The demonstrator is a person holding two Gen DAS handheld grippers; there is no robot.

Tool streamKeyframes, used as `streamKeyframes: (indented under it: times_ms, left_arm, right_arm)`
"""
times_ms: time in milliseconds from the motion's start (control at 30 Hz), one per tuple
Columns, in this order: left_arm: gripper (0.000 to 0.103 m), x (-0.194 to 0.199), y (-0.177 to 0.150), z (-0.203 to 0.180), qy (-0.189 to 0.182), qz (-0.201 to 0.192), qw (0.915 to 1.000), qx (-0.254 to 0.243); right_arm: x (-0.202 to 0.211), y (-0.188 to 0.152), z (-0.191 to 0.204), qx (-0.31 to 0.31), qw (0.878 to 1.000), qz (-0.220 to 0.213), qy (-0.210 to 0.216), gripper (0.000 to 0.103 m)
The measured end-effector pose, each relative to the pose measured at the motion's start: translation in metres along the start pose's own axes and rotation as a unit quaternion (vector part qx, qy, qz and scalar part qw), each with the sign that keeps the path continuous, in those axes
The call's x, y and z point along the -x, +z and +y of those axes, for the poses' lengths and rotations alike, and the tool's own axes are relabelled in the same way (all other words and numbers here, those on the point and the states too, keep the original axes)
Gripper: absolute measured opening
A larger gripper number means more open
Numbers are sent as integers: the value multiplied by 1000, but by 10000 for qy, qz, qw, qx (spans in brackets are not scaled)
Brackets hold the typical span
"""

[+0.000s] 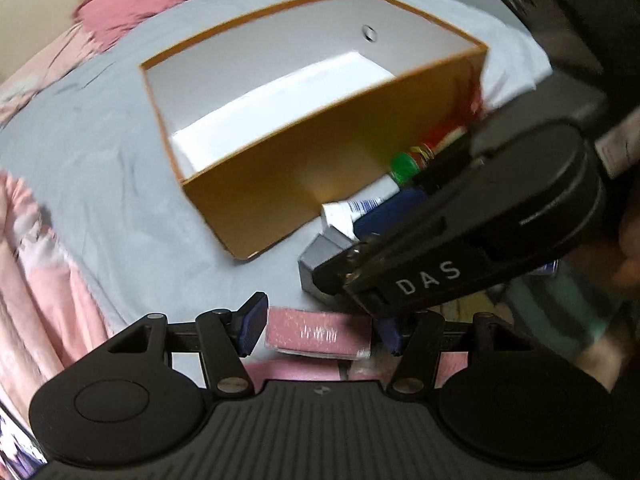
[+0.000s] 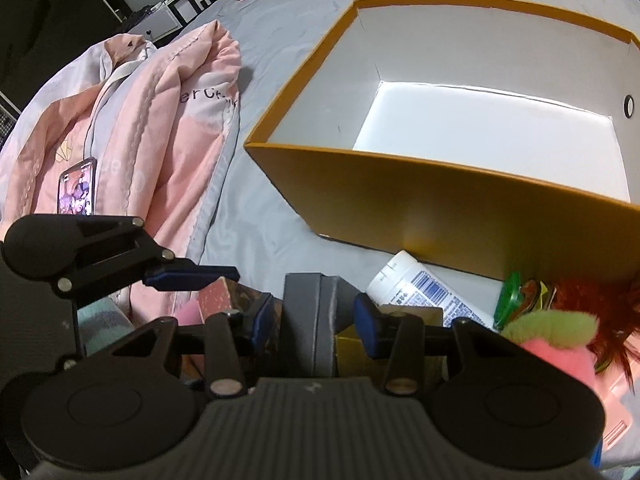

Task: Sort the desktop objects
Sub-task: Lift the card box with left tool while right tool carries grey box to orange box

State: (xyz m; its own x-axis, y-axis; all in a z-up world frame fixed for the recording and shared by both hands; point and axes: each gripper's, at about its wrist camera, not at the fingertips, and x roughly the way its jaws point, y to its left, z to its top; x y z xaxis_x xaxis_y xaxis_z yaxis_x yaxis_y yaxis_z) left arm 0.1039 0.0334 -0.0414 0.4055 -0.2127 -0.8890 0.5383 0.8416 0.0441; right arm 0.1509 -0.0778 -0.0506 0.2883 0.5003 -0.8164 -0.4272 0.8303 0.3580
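Note:
An orange box (image 1: 304, 168) with a white inside stands open on the grey bedsheet. My left gripper (image 1: 322, 334) is low in the left wrist view, its blue pads against the sides of a small pink box (image 1: 316, 334). In the right wrist view that pink box (image 2: 214, 296) sits tilted under the left gripper's finger (image 2: 188, 276). My right gripper (image 2: 314, 324) straddles an upright grey box (image 2: 308, 312), and thin gaps show at its pads. The orange box (image 2: 440, 216) lies just beyond it.
A pile lies by the orange box's near wall: a white tube (image 2: 416, 284), a green-capped item (image 2: 508, 296), red feathers (image 2: 592, 300) and a pink and green plush (image 2: 556, 344). A pink quilt (image 2: 152, 128) with a phone (image 2: 78, 192) on it fills the left.

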Motion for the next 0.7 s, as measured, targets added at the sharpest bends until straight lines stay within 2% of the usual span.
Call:
streamKeyframes:
  times_ms: [100, 233, 400, 533, 633, 700]
  left_arm:
    - [67, 3, -2, 5, -93, -73, 9986, 511]
    - [67, 1, -4, 10, 23, -27, 9947, 1024]
    - [68, 14, -13, 21, -10, -183, 9824, 1860]
    - [72, 30, -24, 34, -38, -235, 9619, 2723]
    - [72, 31, -33, 45, -213, -76, 9358, 3519]
    - [72, 27, -41, 54, -385, 36, 9142, 4034]
  right_arm:
    - [1, 1, -2, -80, 10000, -11, -18, 46]
    - [3, 0, -5, -111, 9999, -51, -9, 46]
    - [6, -2, -9, -186, 9998, -116, 3, 46]
    - [8, -2, -12, -249, 9996, -145, 35, 46]
    - [10, -3, -13, -284, 9994, -160, 68, 46]
    - [10, -3, -13, -288, 9994, -172, 74, 46]
